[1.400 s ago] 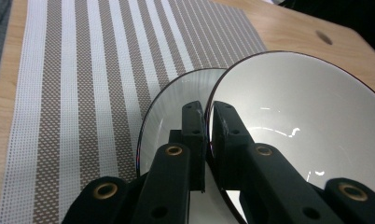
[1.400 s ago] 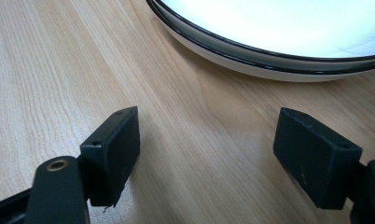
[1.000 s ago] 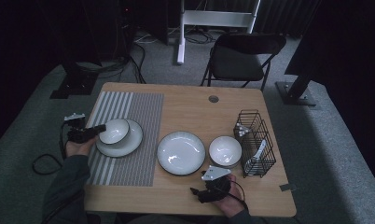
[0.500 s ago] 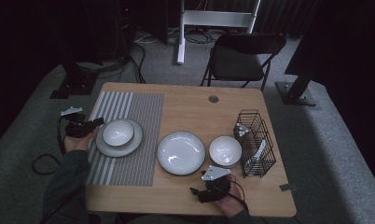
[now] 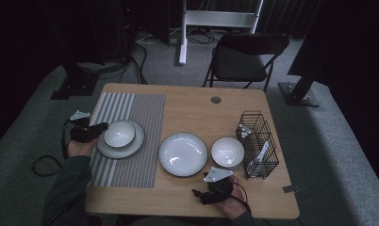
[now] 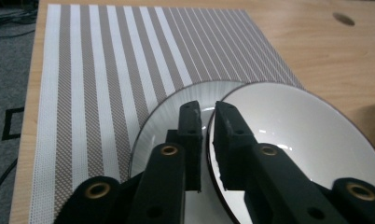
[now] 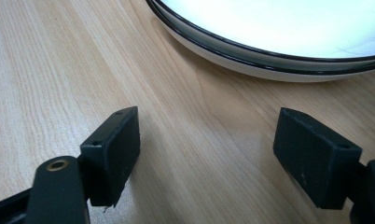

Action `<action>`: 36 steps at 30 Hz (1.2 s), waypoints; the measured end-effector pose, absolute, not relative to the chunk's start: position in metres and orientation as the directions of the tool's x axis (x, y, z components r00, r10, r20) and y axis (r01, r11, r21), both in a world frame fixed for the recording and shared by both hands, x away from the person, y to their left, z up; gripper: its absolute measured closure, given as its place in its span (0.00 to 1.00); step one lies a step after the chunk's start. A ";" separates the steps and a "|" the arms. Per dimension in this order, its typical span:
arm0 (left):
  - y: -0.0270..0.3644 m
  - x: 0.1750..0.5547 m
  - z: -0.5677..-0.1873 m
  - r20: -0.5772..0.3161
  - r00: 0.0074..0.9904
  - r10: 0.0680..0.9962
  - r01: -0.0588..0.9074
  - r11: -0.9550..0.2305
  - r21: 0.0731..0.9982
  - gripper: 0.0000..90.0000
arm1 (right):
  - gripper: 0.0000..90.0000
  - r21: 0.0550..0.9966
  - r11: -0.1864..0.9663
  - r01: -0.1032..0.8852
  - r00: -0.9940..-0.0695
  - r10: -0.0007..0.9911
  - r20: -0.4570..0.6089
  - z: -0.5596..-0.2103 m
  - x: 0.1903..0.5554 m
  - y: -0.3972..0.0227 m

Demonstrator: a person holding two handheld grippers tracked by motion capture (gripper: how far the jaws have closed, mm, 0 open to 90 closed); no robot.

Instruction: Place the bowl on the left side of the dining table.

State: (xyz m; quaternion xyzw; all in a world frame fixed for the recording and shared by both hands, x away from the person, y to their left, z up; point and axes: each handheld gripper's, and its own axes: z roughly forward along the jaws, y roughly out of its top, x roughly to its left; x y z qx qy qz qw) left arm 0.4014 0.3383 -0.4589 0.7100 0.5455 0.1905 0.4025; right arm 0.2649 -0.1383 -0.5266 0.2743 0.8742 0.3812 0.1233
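Altogether 2 bowls (image 5: 119, 133), 2 plates (image 5: 183, 154); left tongs (image 6: 205, 121) loosening astride bowl rim, right tongs (image 7: 206, 140) released.

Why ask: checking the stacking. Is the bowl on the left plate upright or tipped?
Upright: the bowl sits mouth up, level on the plate.

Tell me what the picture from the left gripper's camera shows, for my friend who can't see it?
The left tongs have just been easing open, their two black jaws straddling the near rim of a white bowl. The bowl sits on a white plate, which lies on a striped placemat on a wooden table.
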 end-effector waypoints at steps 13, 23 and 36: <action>0.330 0.404 -0.464 -0.095 0.334 0.938 0.654 -0.158 0.740 0.94 | 0.25 0.734 0.559 0.385 -0.819 0.573 -0.007 -0.527 0.265 -0.138; 0.331 0.410 -0.465 -0.093 0.316 0.944 0.654 -0.145 0.743 0.95 | 0.25 0.734 0.559 0.385 -0.819 0.573 -0.007 -0.527 0.265 -0.138; 0.334 0.407 -0.467 -0.069 0.321 0.944 0.627 -0.158 0.763 0.80 | 0.25 0.734 0.559 0.386 -0.819 0.574 -0.007 -0.527 0.265 -0.138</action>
